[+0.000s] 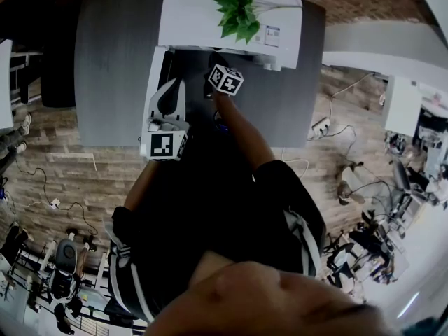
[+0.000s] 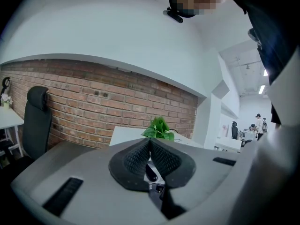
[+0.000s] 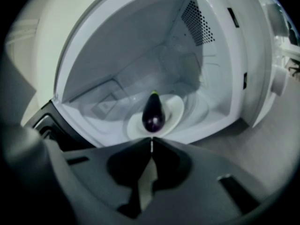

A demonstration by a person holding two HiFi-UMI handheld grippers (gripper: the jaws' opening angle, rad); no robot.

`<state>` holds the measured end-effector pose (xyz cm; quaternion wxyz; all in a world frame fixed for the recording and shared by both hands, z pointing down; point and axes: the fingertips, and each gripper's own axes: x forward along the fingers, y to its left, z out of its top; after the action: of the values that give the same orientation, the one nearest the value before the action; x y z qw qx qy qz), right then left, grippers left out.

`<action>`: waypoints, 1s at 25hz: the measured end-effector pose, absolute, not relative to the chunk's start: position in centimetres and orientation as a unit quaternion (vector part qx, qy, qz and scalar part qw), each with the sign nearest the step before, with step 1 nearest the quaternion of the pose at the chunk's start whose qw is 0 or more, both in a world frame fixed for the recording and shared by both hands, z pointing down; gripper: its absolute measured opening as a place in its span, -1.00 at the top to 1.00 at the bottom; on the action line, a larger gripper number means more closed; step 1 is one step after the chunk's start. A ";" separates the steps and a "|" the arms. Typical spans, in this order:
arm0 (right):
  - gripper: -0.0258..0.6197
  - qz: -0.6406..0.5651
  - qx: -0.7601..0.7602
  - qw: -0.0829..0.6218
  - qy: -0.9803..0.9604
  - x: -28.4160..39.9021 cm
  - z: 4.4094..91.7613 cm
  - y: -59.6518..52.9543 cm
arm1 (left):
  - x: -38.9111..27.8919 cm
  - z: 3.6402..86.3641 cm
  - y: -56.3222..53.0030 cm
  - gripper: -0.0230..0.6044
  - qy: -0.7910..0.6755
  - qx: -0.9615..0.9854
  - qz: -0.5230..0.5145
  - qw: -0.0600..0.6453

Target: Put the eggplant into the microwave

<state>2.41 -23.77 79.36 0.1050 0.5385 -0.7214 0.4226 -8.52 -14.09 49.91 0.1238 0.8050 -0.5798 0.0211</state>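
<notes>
Nearest the head camera, the person's dark-sleeved arms stretch out over the grey table toward the white microwave. The left gripper hangs just beside the microwave's open door, though no view shows whether it touches it. It is tilted up toward a brick wall, and its jaws are pressed together tip to tip with nothing between them. A little farther out, the right gripper sits in front of the oven's mouth and points into the cavity; its jaws also meet at the tips and hold nothing. Just beyond those tips, and apart from them, the eggplant lies on the white turntable plate on the cavity floor. Its stem end points toward the back wall, and it sits well inside the door frame. On the microwave's roof stands a small green plant. From how things lie, the placing step looks complete: the eggplant is inside and neither gripper holds it. What probably remains is clearing up. The right gripper would need to be drawn back out of the opening so that it is not in the door's swing. If the door is to be shut, the left gripper is the nearer one to push it round, and a press with its closed jaws on the outer face should be enough.
</notes>
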 end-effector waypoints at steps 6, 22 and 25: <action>0.81 0.420 0.537 0.104 -0.724 2.2 79.1 -24.4 | -8.6 50.0 -14.3 0.81 -0.579 0.805 0.023 0.126; 0.81 0.418 0.531 0.106 -0.729 2.2 79.4 -26.4 | -8.7 50.5 -14.9 0.81 -0.579 0.805 0.025 0.126; 0.81 0.418 0.532 0.106 -0.728 2.2 79.4 -26.6 | -8.7 50.4 -14.9 0.81 -0.581 0.803 0.022 0.130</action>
<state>2.19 -26.60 79.39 0.1059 0.5320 -0.7285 0.4185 -8.71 -14.92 50.40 0.1304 0.8029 -0.5813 0.0220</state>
